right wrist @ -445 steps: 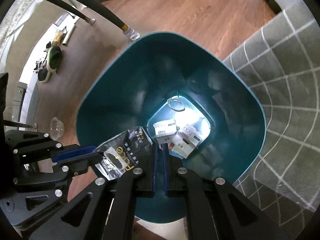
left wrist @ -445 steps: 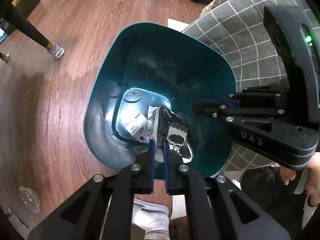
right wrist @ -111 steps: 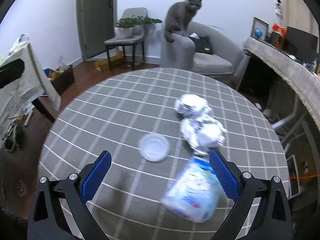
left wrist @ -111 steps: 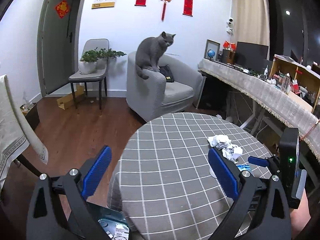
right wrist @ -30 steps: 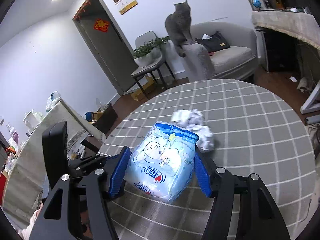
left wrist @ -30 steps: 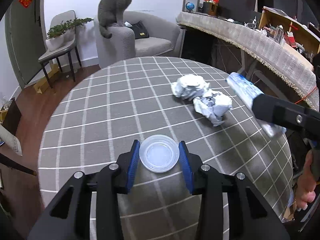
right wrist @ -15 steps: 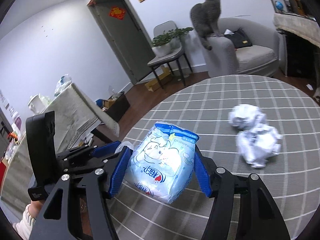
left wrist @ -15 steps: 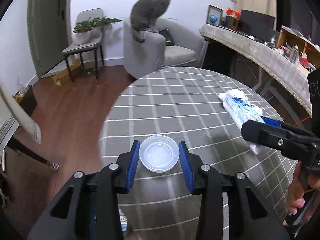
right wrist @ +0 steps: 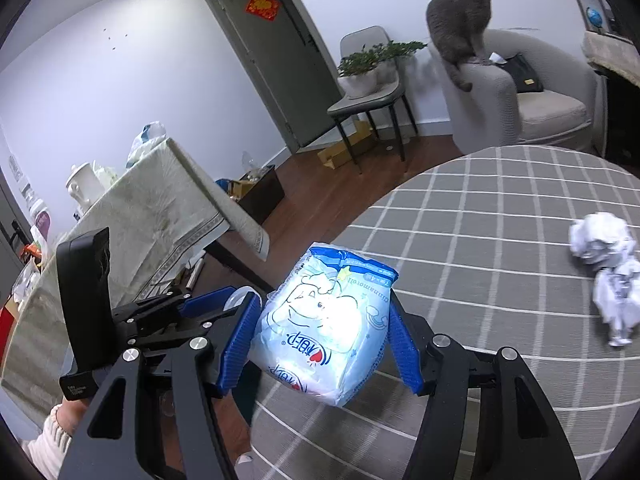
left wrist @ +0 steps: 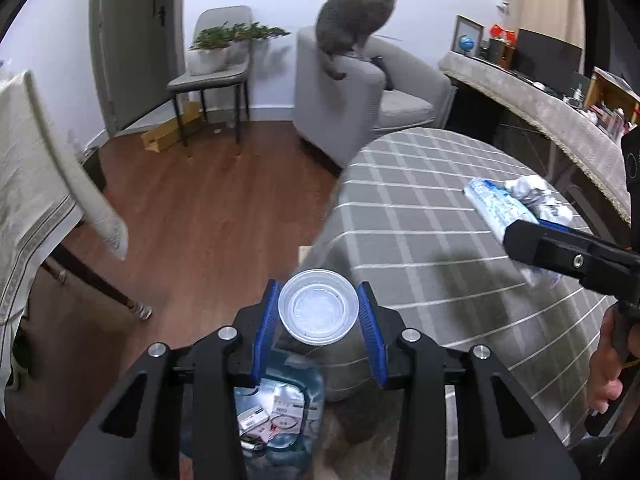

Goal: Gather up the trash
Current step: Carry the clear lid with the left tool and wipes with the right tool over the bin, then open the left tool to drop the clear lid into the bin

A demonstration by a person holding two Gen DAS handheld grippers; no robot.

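Both tongs loaded at the counter's edge.
Left tongs (left wrist: pixel 319 314) grip a clear plastic cup (left wrist: pixel 318 306) over the trash bin (left wrist: pixel 276 408) — right tongs (right wrist: pixel 322 338) clasp a blue snack bag (right wrist: pixel 326 326) above the counter (right wrist: pixel 500 280).

Round table (right wrist: pixel 500 216) in grey checked cloth, crumpled paper balls (right wrist: pixel 604 256) on top

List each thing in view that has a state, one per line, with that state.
left gripper: shut on the plastic cup, above the bin
plastic cup: held, empty
right gripper: shut on the blue packet
blue packet: held, puffy
trash bin: open, trash inside
paper wads: crumpled, on the table
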